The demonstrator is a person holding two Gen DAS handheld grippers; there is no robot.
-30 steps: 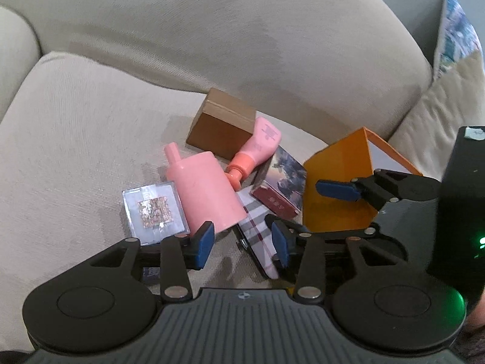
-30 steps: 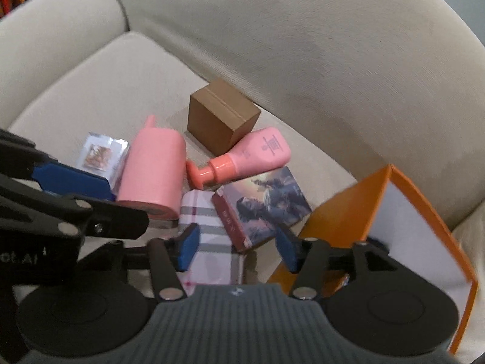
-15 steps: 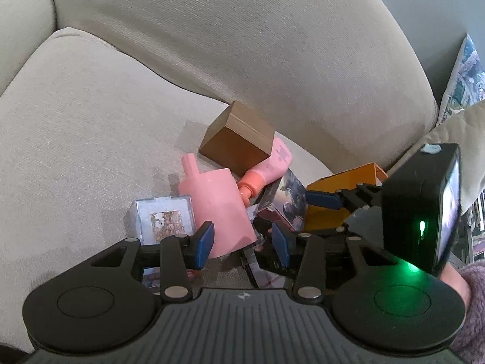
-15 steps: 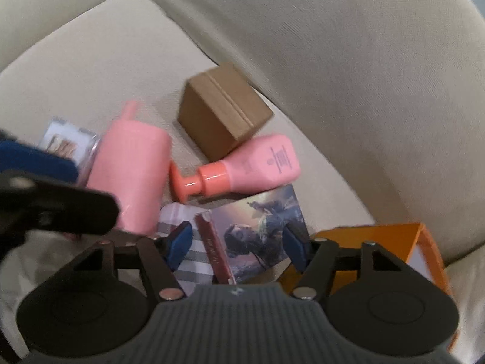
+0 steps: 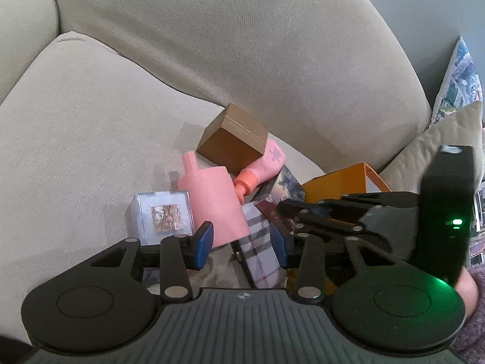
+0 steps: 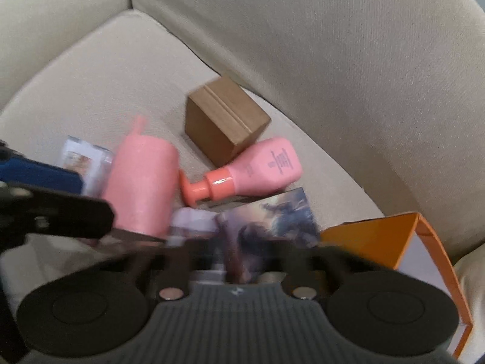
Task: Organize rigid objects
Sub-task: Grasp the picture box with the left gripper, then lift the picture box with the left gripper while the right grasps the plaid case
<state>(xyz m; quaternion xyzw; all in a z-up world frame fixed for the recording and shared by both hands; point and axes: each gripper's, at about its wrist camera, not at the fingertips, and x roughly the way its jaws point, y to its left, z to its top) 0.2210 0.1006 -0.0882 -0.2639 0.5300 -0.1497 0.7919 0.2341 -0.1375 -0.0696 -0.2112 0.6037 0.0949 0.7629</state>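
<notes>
As you look down the left wrist view, the left gripper (image 5: 241, 239) hangs over the heap on the sofa (image 5: 91, 121). Its fingers are apart, have just eased in a little, and hold nothing. The cup (image 5: 212, 200) and the plaid box (image 5: 260, 248) lie just beyond them, with the clear case (image 5: 163, 215) to one side. Further back are the brown box (image 5: 233, 142) and the bottle (image 5: 266, 163). Your right gripper (image 5: 303, 210) reaches in beside the picture box (image 5: 285, 185), in front of the orange box (image 5: 336, 182), and its fingers look drawn together. In the right wrist view the lower part is blurred. The fingers there have just been closing and now read as together, with the picture box's near edge standing up right where they meet. You cannot tell through the blur whether they have caught that edge or slipped past it. The step in hand looks like picking up the picture box, probably for the open orange box just to its right. Before you lift, check the bite. The bottle leans on that box and the plaid one touches it, so raise it slowly and keep your left clear.
</notes>
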